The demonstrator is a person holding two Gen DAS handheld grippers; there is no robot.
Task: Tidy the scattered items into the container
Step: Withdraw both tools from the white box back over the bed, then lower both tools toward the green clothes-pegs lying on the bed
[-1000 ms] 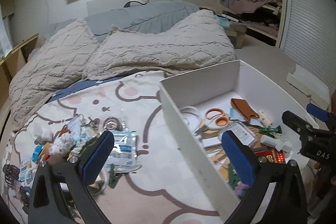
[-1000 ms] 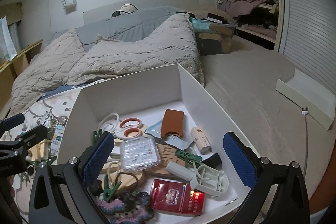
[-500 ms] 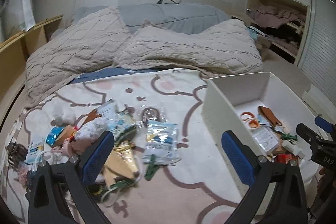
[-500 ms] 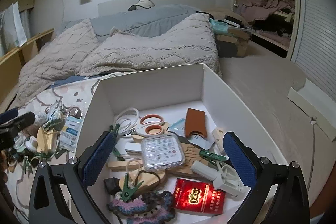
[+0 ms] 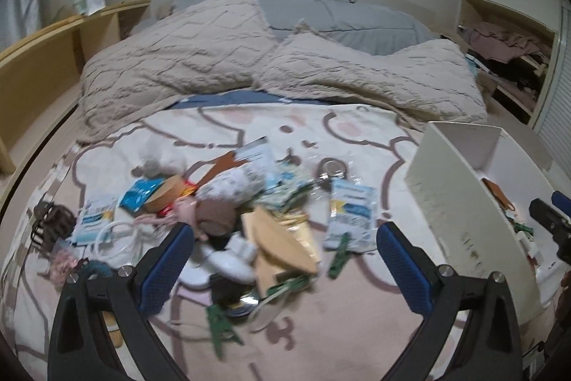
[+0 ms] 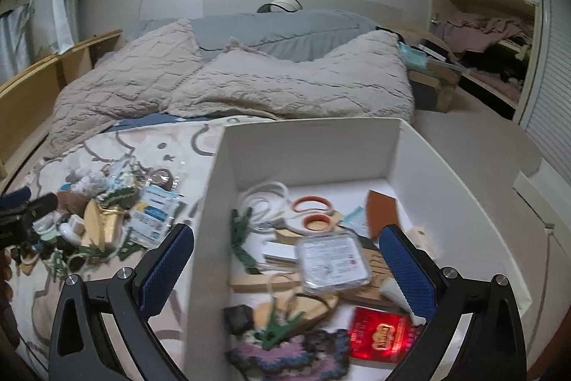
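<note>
Judging by the frames, the white container [image 6: 314,145] at lower right held perhaps half the items; a scattered pile [image 5: 249,213] remained mid-frame on the bed. Both hand-held grippers, left [image 5: 285,259] and right [image 6: 285,259], were spread, empty.

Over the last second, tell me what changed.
The left gripper swung left, away from the box, and now faces the pile on the blanket. The right gripper drifted slightly left, still over the box. Both jaws stayed open and empty; no item moved.
</note>
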